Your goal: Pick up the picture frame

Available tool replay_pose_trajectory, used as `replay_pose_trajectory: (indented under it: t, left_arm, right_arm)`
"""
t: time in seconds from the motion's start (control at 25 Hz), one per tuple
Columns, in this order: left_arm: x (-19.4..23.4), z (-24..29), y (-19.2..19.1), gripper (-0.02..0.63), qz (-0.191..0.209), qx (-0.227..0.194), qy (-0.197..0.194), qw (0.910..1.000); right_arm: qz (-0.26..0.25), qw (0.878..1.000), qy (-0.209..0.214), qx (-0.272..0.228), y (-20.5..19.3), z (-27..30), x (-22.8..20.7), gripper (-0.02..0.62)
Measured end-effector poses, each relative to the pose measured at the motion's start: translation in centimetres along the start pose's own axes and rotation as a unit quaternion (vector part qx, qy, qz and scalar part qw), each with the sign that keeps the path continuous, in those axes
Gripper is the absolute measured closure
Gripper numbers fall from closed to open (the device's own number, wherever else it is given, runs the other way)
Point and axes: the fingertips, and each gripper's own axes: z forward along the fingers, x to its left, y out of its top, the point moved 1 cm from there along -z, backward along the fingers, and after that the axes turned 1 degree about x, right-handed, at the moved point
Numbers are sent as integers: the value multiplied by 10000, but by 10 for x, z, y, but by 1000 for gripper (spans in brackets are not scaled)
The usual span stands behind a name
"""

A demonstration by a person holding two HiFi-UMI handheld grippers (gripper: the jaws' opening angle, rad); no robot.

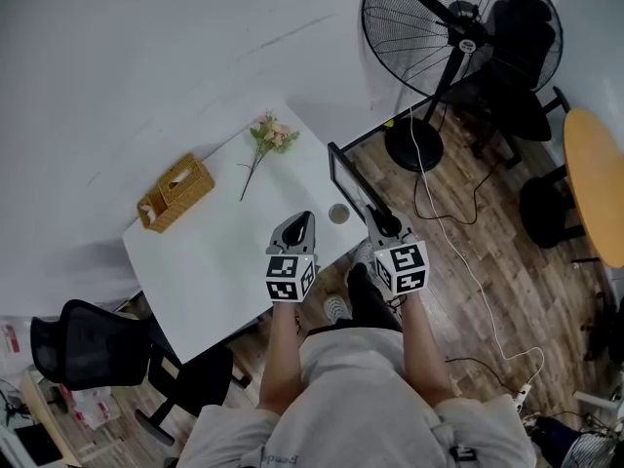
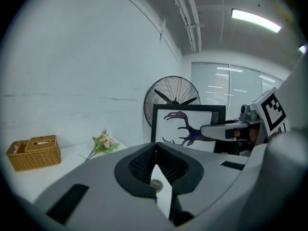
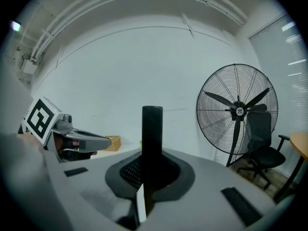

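The picture frame [image 2: 187, 124] is black, its white sheet bearing a dark purple dinosaur silhouette. The bench [image 1: 214, 252] is white, the woven basket [image 1: 175, 193] tan, the flowers [image 1: 271, 136] pink and green-stemmed, the pedestal fan [image 1: 458, 27] black.

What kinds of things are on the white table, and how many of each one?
wicker basket: 1
flower bunch: 1
small round container: 1
picture frame, standing at the table's edge: 1
Total: 4
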Motion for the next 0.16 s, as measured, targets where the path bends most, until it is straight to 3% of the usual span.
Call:
replay_pose_trajectory:
  t: [0.16]
  left_arm:
    - [-1,-1,1,580,14,-4,-8,10000]
  right_arm:
    - [36,10000,-29,-44,2,-2,-2,568]
